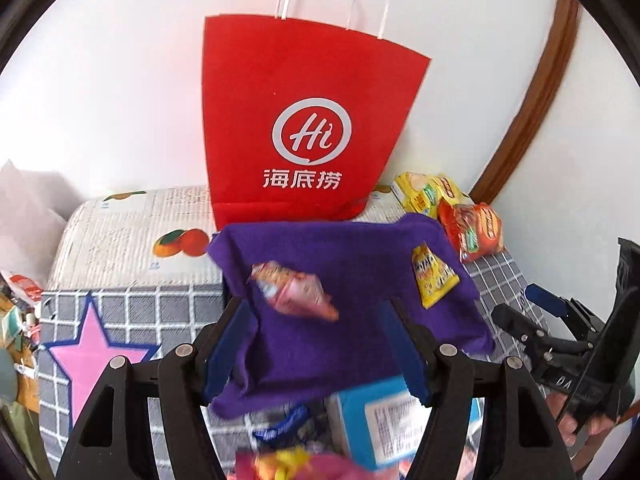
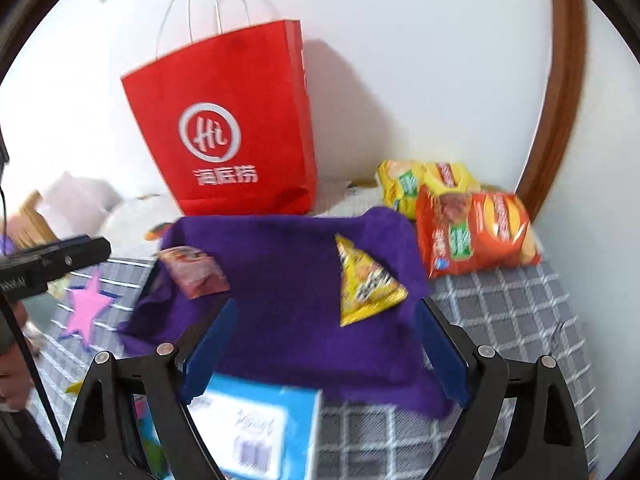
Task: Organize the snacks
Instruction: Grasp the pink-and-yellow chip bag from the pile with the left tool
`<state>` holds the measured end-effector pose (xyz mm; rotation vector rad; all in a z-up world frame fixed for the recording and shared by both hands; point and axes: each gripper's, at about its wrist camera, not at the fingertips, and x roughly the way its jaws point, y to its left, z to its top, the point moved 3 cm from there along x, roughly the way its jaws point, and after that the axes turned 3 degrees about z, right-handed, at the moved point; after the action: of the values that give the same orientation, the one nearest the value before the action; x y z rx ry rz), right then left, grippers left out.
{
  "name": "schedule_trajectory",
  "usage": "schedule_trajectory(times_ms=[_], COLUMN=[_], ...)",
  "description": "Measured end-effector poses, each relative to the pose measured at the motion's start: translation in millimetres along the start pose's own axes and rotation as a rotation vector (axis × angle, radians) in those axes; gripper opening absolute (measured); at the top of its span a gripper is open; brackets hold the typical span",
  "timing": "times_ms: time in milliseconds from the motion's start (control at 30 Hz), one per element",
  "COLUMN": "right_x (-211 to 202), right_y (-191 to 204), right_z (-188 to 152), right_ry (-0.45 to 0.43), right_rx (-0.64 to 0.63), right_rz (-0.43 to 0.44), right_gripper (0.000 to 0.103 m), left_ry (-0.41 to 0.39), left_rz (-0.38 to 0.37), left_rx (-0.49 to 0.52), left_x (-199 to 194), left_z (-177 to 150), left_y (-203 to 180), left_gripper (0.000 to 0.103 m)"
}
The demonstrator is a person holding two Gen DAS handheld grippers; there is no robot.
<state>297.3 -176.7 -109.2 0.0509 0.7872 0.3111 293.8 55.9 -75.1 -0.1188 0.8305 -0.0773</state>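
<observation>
Red bag (image 1: 304, 120), white logo; purple cloth (image 1: 352, 280); yellow packet (image 1: 433, 280); grey-checked cover (image 2: 500, 312), pink star (image 1: 90, 344); blurred pinkish packet (image 1: 294, 288).

Both views bright, even daylight-type light, white wall (image 1: 120, 80) near blown out with a pink cast beside the red paper bag with white logo (image 1: 304, 120). Bag throws a soft shadow to its right on the wall in the right wrist view. Heavy fisheye: black vignette corners, brown wooden trim (image 2: 560, 100) bowed. Motion blur smears the pink snack packet (image 1: 294, 290), the blue-and-white carton (image 2: 256, 436) and the near foreground.
</observation>
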Motion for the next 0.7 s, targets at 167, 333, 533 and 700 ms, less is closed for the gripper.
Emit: schedule_trajectory(times_ms=[167, 333, 533, 700], right_x=[-28.8, -47.0, -59.0, -59.3], right_y=[3.4, 1.8, 0.9, -0.8], right_z=[-31.2, -63.6, -103.1, -130.2], right_ry=[-0.028, -0.017, -0.005, 0.009], right_rx=[0.012, 0.05, 0.065, 0.074], right_rz=[-0.01, 0.031, 0.029, 0.028], right_gripper=[0.09, 0.09, 0.09, 0.09], left_ry=[0.018, 0.047, 0.038, 0.061], left_rz=[-0.002, -0.014, 0.001, -0.049], left_rx=[0.018, 0.011, 0.023, 0.06], left_x=[-25.1, -34.3, -36.9, -27.3], left_z=[-29.7, -62.2, -91.9, -107.6], left_y=[0.4, 2.7, 3.0, -2.3], left_gripper=[0.067, 0.075, 0.082, 0.082])
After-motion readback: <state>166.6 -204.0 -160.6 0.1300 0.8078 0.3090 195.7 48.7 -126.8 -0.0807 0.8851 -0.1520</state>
